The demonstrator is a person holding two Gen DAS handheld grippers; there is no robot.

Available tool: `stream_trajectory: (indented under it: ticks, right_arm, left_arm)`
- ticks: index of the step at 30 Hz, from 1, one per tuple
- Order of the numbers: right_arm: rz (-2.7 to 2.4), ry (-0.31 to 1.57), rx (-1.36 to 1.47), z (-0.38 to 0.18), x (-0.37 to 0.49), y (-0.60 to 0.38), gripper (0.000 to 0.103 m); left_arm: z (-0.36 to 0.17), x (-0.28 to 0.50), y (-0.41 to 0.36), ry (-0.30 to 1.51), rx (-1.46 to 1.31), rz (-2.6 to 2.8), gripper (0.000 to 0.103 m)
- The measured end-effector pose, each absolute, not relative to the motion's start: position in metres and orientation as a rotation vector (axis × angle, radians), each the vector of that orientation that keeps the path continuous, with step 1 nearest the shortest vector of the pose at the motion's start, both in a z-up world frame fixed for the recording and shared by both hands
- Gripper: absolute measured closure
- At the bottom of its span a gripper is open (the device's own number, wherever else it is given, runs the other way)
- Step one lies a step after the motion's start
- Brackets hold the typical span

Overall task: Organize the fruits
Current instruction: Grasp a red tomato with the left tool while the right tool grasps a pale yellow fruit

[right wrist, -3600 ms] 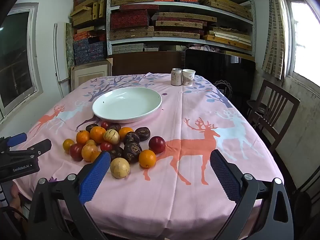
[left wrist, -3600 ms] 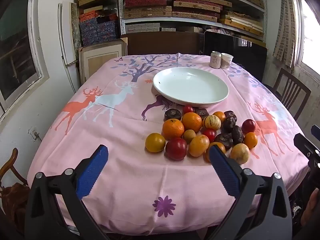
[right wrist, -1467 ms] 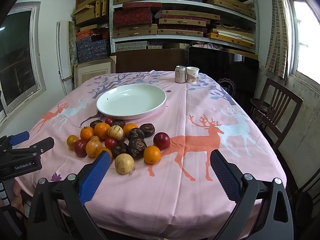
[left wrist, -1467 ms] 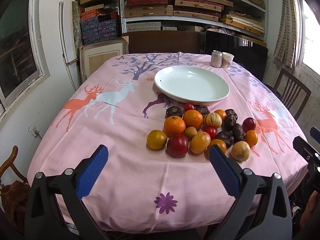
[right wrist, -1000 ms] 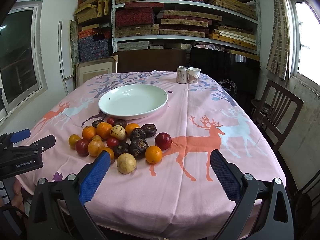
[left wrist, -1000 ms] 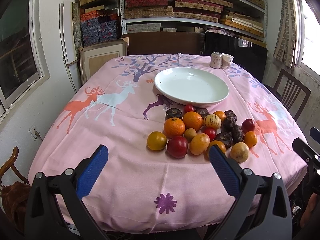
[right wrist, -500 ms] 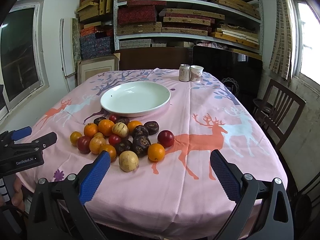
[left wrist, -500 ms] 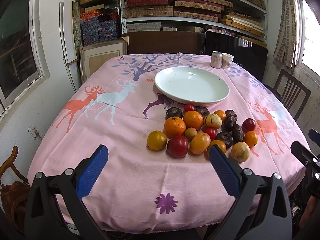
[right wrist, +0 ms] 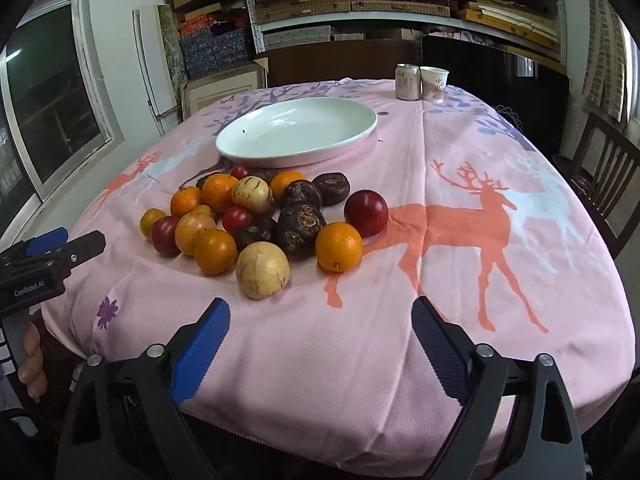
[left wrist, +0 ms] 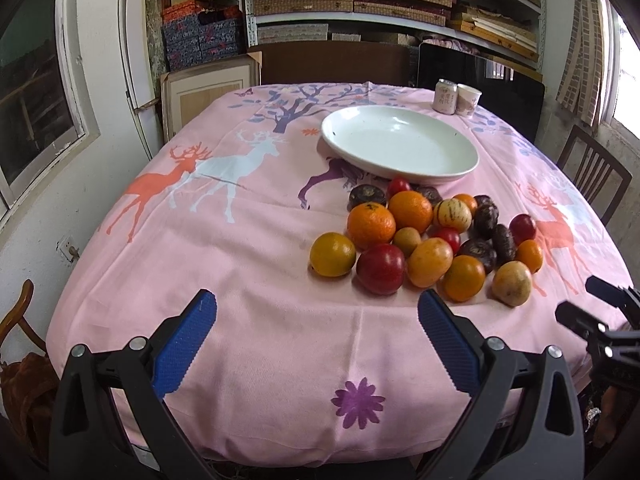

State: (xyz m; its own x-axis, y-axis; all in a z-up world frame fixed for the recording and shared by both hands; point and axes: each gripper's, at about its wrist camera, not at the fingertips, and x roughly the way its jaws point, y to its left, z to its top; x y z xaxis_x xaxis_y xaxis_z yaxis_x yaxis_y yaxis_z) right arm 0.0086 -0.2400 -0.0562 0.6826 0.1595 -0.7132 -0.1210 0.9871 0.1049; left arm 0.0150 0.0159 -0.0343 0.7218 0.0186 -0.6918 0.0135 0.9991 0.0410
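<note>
Left wrist view: white plate, nothing in it, on pink deer-print cloth. Fruit pile on the cloth just in front of the plate, none on it: oranges, red fruits, dark brown fruits, one striped pale fruit, one tan fruit. Can and paper cup side by side behind the plate. Left gripper: jaws wide apart, holding nothing, touching nothing, short of the pile.

Right wrist view: right gripper: jaws wide apart, holding nothing; tan fruit nearest its left finger, not touching.
</note>
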Motion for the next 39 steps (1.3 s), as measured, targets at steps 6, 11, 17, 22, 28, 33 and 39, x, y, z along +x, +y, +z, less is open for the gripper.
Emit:
stream_trajectory:
  ticks: [6,11,17,22,28,33,39]
  right_arm:
    - [0.236,0.858,0.010,-0.069,0.030,-0.209,0.034]
    - [0.258,0.879,-0.028,-0.078,0.044,-0.186,0.064]
    - [0.261,0.832,-0.009,-0.075,0.039,-0.195,0.065]
    - [0.213,0.796,0.009,-0.069,0.030,-0.218,0.065]
    - [0.167,0.774,0.033,-0.067,0.023,-0.243,0.065]
    - [0.155,0.778,0.054,-0.070,0.023,-0.254,0.064]
    - [0.146,0.781,0.053,-0.070,0.023,-0.257,0.064]
  left_arm:
    - [-0.050,0.029,0.024,0.804,0.034,0.018,0.004]
    - [-0.055,0.038,0.029,0.819,0.035,0.028,0.004]
    - [-0.062,0.048,0.019,0.831,0.086,0.013,0.004]
    - [-0.071,0.056,-0.008,0.839,0.154,-0.047,0.004]
    - [-0.081,0.068,-0.026,0.836,0.171,-0.116,0.016]
    - [-0.085,0.066,-0.038,0.826,0.205,-0.171,0.031]
    - [-0.085,0.071,-0.024,0.832,0.170,-0.221,0.067]
